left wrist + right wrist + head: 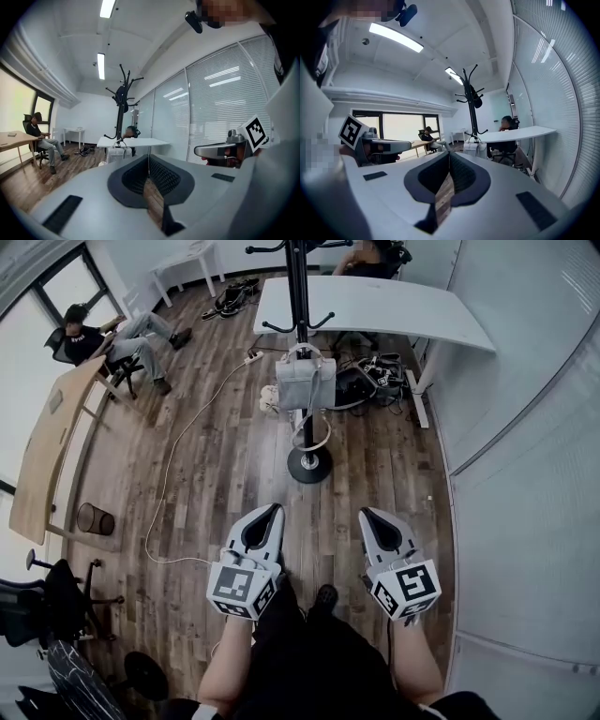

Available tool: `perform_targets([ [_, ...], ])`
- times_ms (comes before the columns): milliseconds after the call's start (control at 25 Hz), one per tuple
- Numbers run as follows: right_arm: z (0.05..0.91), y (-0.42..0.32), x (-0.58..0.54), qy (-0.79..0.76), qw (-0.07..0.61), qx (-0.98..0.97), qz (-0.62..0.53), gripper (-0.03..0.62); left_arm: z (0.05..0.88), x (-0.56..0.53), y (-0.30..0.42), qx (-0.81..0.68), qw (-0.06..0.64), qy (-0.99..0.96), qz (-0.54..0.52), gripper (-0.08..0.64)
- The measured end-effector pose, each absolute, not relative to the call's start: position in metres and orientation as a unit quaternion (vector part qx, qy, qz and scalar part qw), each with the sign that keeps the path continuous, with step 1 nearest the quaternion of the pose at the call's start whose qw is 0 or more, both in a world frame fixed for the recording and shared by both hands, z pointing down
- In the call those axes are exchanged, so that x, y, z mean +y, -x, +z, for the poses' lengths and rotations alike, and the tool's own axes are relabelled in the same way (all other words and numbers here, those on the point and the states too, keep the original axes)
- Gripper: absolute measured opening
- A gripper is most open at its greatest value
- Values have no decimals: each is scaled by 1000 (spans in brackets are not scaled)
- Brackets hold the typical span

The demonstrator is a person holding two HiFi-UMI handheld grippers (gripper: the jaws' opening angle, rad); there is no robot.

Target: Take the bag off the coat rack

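Observation:
A pale grey handbag [305, 382] hangs by its handles on a black coat rack [299, 296] that stands on a round base [309, 465] ahead of me. The bag [116, 153] also shows small in the left gripper view, and the bag [471, 148] in the right gripper view. My left gripper [277, 508] is held low in front of my body, shut and empty. My right gripper [363, 513] sits beside it, also shut and empty. Both point toward the rack, well short of it.
A white desk [375, 310] stands behind the rack with cables and bags under it. A person sits at the wooden table [47, 442] on the left. A glass partition [525, 456] runs along the right. A cable [178, 456] trails over the wooden floor.

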State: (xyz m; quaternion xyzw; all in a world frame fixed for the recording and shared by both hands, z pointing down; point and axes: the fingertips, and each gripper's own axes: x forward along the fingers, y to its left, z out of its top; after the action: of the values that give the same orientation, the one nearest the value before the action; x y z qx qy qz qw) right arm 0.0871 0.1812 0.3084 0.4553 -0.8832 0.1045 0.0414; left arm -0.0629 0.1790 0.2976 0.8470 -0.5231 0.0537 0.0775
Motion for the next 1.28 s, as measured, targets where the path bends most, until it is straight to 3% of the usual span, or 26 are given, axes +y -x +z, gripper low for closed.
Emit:
perform_targets([
  [1280, 341, -37, -17, -495, 102, -849, 152, 31, 331, -35, 91, -451, 119, -884, 26, 20],
])
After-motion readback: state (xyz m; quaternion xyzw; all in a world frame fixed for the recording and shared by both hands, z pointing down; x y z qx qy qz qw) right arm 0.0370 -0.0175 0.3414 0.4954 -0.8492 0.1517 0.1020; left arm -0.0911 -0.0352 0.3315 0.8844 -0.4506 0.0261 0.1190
